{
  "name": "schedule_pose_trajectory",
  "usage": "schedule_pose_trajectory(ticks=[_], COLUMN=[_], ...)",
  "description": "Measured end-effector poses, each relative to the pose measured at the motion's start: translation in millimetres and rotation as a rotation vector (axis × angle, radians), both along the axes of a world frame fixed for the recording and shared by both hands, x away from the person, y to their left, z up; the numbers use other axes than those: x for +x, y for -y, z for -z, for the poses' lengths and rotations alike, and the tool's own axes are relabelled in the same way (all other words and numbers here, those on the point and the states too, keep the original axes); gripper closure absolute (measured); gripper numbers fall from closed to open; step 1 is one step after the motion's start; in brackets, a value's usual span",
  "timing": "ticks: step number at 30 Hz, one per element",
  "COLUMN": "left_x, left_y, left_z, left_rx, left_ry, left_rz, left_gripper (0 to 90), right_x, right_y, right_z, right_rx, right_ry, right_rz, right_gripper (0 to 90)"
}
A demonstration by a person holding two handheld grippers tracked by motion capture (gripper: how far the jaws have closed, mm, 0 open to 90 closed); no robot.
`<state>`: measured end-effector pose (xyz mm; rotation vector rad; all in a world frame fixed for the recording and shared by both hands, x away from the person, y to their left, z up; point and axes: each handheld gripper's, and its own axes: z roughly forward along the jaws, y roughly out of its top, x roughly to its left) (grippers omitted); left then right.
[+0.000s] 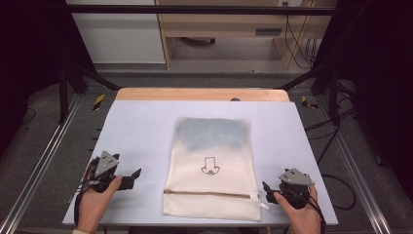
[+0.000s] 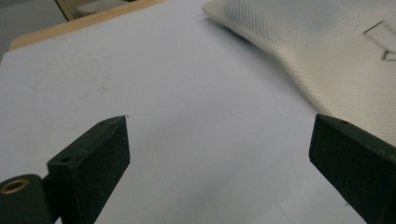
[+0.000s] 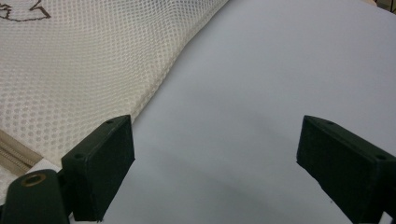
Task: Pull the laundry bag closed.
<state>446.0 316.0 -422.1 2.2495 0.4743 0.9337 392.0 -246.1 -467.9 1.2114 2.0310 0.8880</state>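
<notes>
We see a cream mesh laundry bag point(image 1: 212, 165) lying flat in the middle of the counter point(image 1: 141, 126), which is covered by a pale sheet. The bag's long sides run away from us, and its zipper point(image 1: 209, 194) crosses the near end, with a small white tab at the zipper's right end. A dark outline drawing point(image 1: 211, 165) sits near the bag's centre, and the far part of the bag looks bluish grey, as if something dark shows through the mesh. Our left hand-held gripper point(image 1: 138, 173) rests low over the counter to the left of the bag, near its lower half but apart from it, its tips pointing toward the bag. In the left gripper view its jaws stand wide apart with nothing but bare counter between them, and the edge of the bag point(image 2: 327, 60) lies beyond the right jaw. Our right hand-held gripper point(image 1: 265, 187) sits just beside the bag's near right corner, close to the zipper's end. In the right gripper view its jaws are likewise spread wide and hold nothing; the mesh point(image 3: 84, 70) lies behind the left jaw, and a short stretch of the zipper point(image 3: 14, 156) shows at the lower left edge. Whether that jaw touches the fabric we cannot tell.
</notes>
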Motion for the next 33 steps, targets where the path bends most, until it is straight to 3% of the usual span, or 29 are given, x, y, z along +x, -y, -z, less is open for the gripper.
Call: schedule_pose_trajectory(ticks=[2,5,7,9,11,15,20,23,28,33], left_x=[-6.5,-24.6,-32.4,-31.9,-24.9,-18.1,-18.9,-19.0,-17.1,-16.1], left_y=[-1.5,-5.4,-5.5,-0.5,1.5,1.1,0.0,1.6,5.7,5.0], left_z=[-0.1,0.8,4.9,8.4,8.3,9.0,11.0,12.3,13.2,13.1], left_rx=[-0.012,0.009,-0.057,-0.075,-0.021,0.043,0.049,0.052,0.083,0.088], left_ry=[-0.011,-0.011,-0.026,-0.032,-0.017,-0.006,-0.025,-0.031,-0.036,-0.036], left_rz=[-0.003,-0.016,-0.055,-0.097,-0.069,-0.047,-0.064,-0.067,-0.048,-0.047], left_gripper=[5.1,5.3,5.2,5.2,5.2,5.0,5.1,5.2,5.2,5.2], right_x=[-0.4,-2.4,-2.9,-2.6,-1.8,1.1,7.7,9.8,18.2,25.1], right_y=[0.1,0.1,-0.8,-3.0,-5.7,-18.0,-36.4,-43.9,-73.1,-89.2], right_z=[-0.1,-0.8,-1.4,-2.1,-3.6,-11.2,-15.7,-18.8,-37.1,-44.4], right_rx=[0.005,-0.001,-0.007,-0.011,-0.010,-0.038,-0.061,-0.072,-0.124,-0.157], right_ry=[-0.008,-0.016,-0.023,-0.031,-0.041,-0.069,-0.106,-0.109,-0.131,-0.137], right_rz=[-0.001,0.000,0.008,0.008,-0.005,-0.055,-0.138,-0.156,-0.248,-0.288], right_gripper=[12.0,12.6,12.5,12.6,12.2,12.7,16.4,19.0,21.8,24.9])
